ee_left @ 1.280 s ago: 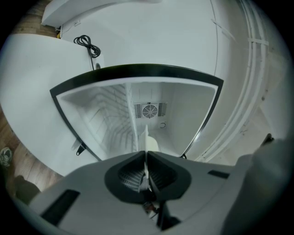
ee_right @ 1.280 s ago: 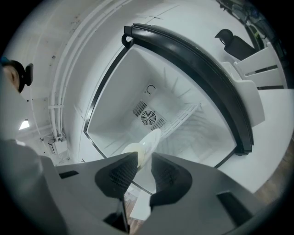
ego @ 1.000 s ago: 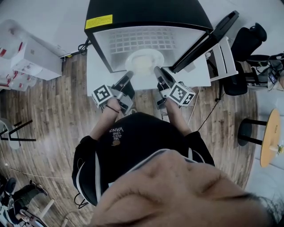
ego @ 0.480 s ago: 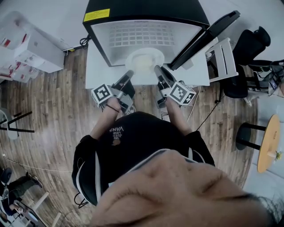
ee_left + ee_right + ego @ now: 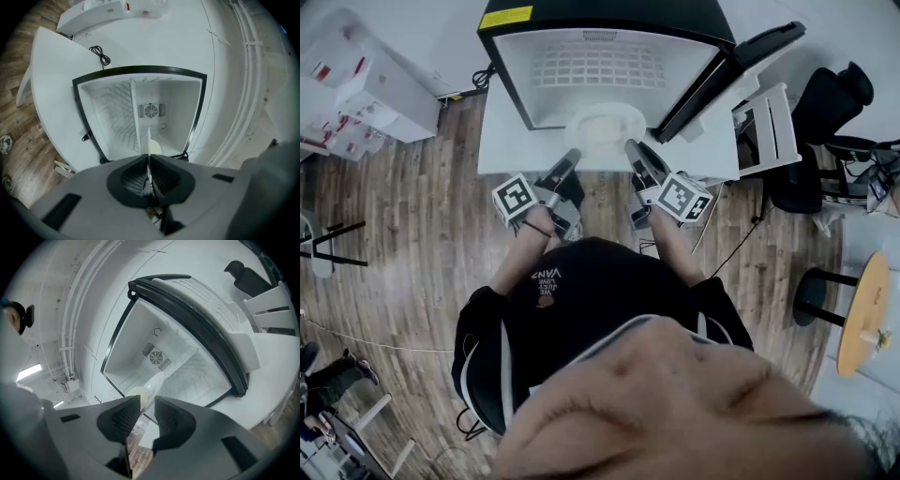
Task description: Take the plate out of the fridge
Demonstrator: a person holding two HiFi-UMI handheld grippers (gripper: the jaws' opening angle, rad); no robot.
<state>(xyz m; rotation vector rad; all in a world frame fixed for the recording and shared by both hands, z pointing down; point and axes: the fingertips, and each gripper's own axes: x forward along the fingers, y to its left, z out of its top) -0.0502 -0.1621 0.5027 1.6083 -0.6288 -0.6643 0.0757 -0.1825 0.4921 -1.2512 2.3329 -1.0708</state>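
A cream plate (image 5: pixel 605 129) hangs level at the mouth of the open black fridge (image 5: pixel 609 56), half over the white table (image 5: pixel 502 141). My left gripper (image 5: pixel 574 156) is shut on its left rim, and the plate (image 5: pixel 150 143) shows edge-on between the pads. My right gripper (image 5: pixel 630 148) holds the right rim. There the plate (image 5: pixel 149 389) runs slanted through wider-set jaws and lies against the left pad. The fridge's inside (image 5: pixel 150 110) is bare, with a fan grille at the back.
The fridge door (image 5: pixel 722 80) stands swung out to the right. A white slatted chair (image 5: pixel 769 122) and a black office chair (image 5: pixel 825 94) are right of the table. White boxes (image 5: pixel 366 94) lie on the floor at left. A round wooden table (image 5: pixel 867 319) is at far right.
The plate and both grippers have drawn back from inside the fridge to its front edge. Both grips are unchanged.
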